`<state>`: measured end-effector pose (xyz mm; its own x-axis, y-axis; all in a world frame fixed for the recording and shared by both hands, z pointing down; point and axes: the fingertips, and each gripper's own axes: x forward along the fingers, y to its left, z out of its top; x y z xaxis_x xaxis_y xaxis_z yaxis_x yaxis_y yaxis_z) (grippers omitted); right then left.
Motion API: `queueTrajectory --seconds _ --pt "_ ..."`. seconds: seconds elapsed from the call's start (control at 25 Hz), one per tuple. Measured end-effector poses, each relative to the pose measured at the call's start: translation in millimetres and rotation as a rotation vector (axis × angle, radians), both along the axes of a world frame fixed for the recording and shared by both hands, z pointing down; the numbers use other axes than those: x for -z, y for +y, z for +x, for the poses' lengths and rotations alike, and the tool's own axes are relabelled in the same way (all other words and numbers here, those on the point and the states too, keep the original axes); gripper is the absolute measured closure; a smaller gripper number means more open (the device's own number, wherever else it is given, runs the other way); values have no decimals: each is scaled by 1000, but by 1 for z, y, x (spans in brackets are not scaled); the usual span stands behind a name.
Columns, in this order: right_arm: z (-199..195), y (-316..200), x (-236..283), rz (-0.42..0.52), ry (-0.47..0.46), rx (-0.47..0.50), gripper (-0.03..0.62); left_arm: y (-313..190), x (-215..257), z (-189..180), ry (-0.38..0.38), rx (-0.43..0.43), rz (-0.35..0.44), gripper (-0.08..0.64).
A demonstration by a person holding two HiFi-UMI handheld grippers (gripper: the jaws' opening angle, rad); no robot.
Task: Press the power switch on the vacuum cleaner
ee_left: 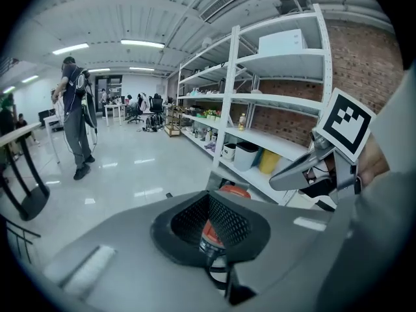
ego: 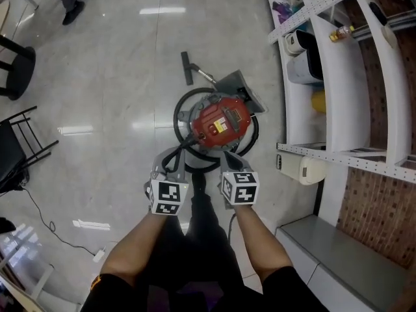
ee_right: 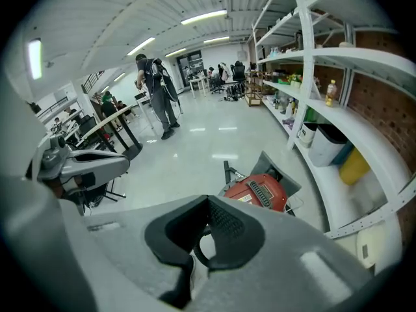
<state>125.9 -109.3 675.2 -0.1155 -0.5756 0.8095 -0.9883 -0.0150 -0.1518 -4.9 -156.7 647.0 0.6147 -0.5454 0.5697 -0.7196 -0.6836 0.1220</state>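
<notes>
The vacuum cleaner [ego: 221, 123] is a round red canister on the floor, with a black hose [ego: 185, 103] coiled round it and its nozzle [ego: 187, 67] lying beyond. No switch can be made out on its top. Both grippers hang side by side above its near edge, apart from it. My left gripper [ego: 165, 166] is shut on nothing, and so is my right gripper [ego: 229, 162]. In the left gripper view the red body [ee_left: 234, 190] peeks over the shut left gripper [ee_left: 209, 197]. In the right gripper view the vacuum cleaner [ee_right: 257, 192] lies just past the right gripper [ee_right: 208, 203].
White shelving [ego: 338, 77] with bins and bottles lines the right side, a white canister [ego: 305, 169] at its foot. A grey platform [ego: 351, 259] is near right. Black chairs [ego: 13, 142] and a floor cable [ego: 45, 223] are left. A person [ee_left: 77, 119] stands far off.
</notes>
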Motion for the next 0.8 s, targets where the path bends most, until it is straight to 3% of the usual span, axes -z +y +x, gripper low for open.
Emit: queueTrajectory --seconds 0.4,0.8 --pt "32 -26 -80 -93 -11 38 600 -3 -81 38 -30 22 -103 545" --pt "37 -28 -155 -185 -21 79 600 3 -153 49 -82 30 -167 545"
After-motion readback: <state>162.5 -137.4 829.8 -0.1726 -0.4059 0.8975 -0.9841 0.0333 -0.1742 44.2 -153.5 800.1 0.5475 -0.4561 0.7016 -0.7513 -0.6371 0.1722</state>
